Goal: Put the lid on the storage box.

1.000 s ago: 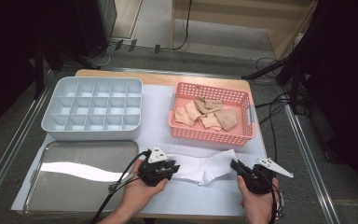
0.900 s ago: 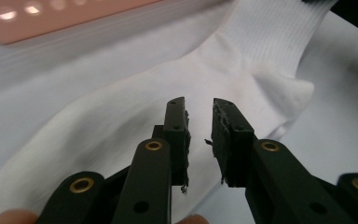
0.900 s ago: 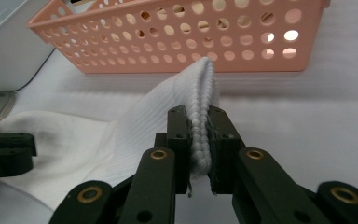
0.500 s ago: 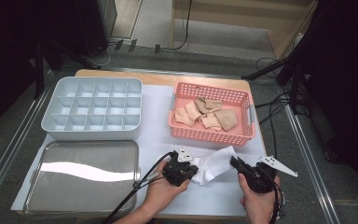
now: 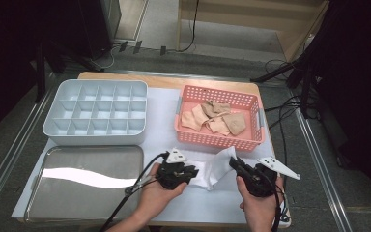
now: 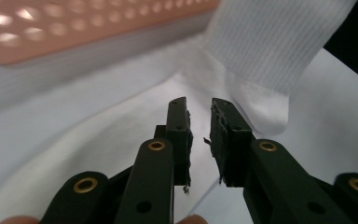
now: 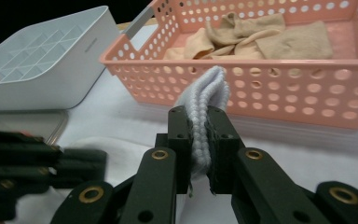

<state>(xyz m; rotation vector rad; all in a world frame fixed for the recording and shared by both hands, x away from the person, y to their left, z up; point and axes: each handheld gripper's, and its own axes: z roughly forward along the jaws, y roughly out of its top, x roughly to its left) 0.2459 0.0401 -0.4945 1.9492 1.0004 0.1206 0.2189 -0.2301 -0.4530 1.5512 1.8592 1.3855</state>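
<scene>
Up front, at the near edge of the surface [image 5: 169, 121], a person works a white sock [image 5: 211, 170] with two hand-held grippers. The right gripper [image 5: 235, 163] has its fingers [image 7: 182, 140] clamped on a folded edge of the sock, lifting that end so the ribbed fabric stands just in front of the pink basket [image 5: 256, 108]. The left gripper [image 5: 192, 172] sits at the sock's other end; its fingers [image 6: 179, 126] have just been opening and now stand a narrow gap apart with nothing between them, the sock's ribbed cuff [image 6: 265, 56] hanging just beyond their tips.

The pink basket's near wall runs just behind both grippers, leaving only a thin strip of white cloth-covered surface between it and the sock. Inside the basket lie several beige socks [image 5: 215, 118]. To the basket's left, a clear lane apart, stands a white divided organizer tray [image 5: 96, 112], its compartments empty. In front of that tray and left of the left gripper lies a shiny metal tray [image 5: 84, 186], its right rim close to the left gripper's trailing cable [image 5: 137, 186]. The broadest open room lies right of the basket's front corner, toward the surface's right edge.
</scene>
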